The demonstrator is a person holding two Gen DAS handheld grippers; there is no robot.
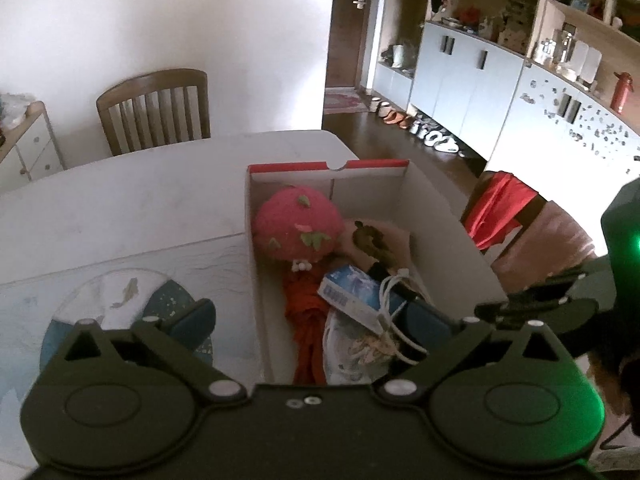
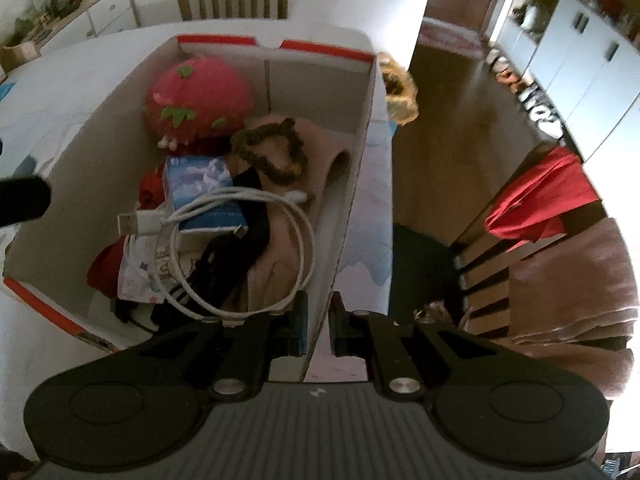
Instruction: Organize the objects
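A white cardboard box with red rim stands on the table. Inside lie a pink strawberry plush, a blue packet, a white USB cable, a dark green scrunchie and cloth items. My left gripper is open wide, straddling the box's left wall. My right gripper is shut on the box's right wall, one finger inside and one outside.
A wooden chair stands behind the table. Another chair with red cloth and a brown towel is at the right. A yellow-brown object lies by the box's far right corner. Cabinets line the right wall.
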